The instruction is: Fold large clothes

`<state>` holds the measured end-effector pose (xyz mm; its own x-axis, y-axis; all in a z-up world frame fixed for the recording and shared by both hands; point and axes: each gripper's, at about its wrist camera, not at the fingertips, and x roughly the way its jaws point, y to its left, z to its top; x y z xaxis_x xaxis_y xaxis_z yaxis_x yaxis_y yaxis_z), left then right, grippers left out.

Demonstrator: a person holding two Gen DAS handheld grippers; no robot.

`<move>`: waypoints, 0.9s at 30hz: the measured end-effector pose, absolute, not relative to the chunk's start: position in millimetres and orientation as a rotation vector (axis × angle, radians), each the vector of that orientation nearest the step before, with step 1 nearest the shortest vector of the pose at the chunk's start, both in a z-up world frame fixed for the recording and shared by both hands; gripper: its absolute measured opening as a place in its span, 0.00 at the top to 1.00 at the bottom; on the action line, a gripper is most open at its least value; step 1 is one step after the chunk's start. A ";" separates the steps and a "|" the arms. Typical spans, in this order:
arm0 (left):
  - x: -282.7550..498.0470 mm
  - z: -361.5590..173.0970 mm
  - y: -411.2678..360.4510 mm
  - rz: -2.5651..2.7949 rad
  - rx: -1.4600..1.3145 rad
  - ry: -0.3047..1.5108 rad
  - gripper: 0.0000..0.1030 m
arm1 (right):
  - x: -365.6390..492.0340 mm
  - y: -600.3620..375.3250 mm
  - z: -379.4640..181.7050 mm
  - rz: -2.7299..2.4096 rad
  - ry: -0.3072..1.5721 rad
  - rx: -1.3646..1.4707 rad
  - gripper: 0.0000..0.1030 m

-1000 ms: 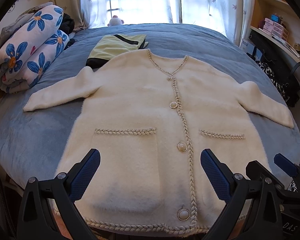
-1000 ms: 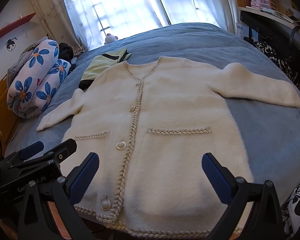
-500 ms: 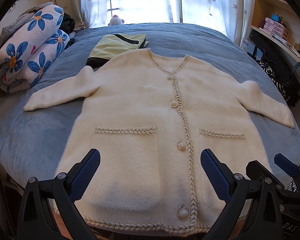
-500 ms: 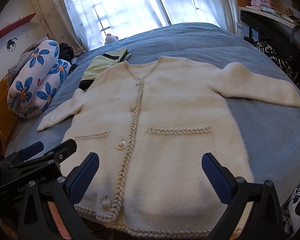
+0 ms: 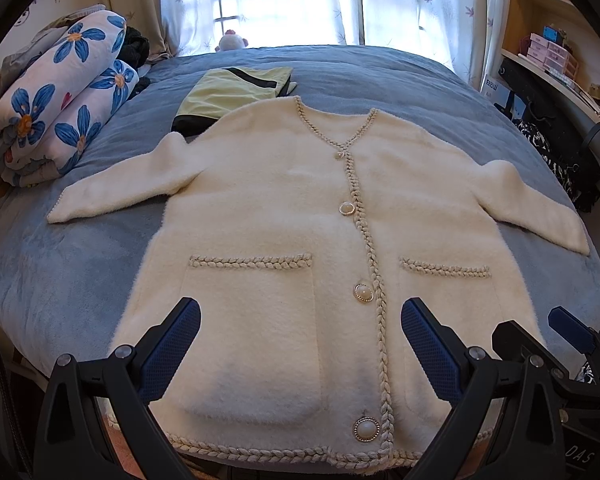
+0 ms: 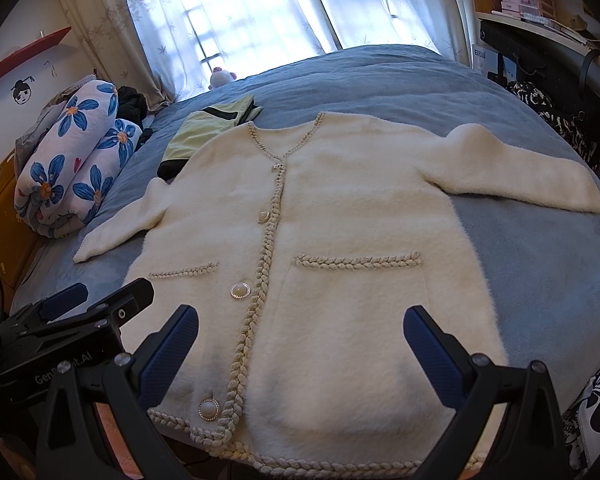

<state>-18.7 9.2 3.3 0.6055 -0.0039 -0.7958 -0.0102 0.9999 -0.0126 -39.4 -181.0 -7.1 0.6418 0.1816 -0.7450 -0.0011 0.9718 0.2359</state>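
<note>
Cream cardigan (image 5: 284, 216), braided beige trim, pearl-white buttons (image 5: 364, 293). Bed cover (image 5: 60, 280) slate blue. Folded garment (image 5: 228, 92) pale yellow-green with black stripe. Rolled quilt (image 5: 56, 104) white, blue flowers with orange centres. Curtains (image 5: 420, 0) white, leaf print. Gripper pads (image 5: 172, 350) dark blue, textured.

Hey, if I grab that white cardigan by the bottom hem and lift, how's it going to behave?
The cardigan will probably flop and drape: it lies limp and flat on the bed, sleeves spread. Its thick fuzzy pile suggests some weight, so the far end would likely drag. The fluffy surface should grip rather than slip, though a pinch at the braided hem may catch only the top layer.
</note>
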 end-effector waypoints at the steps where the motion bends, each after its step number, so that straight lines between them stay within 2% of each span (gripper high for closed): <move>1: -18.6 3.4 9.2 0.004 -0.017 0.921 0.04 | -39.4 -181.1 -7.2 0.105 0.869 0.222 0.00; 27: 15.5 19.8 -0.7 -0.030 -0.006 0.930 0.04 | -13.3 -184.6 26.9 0.070 0.753 0.077 0.00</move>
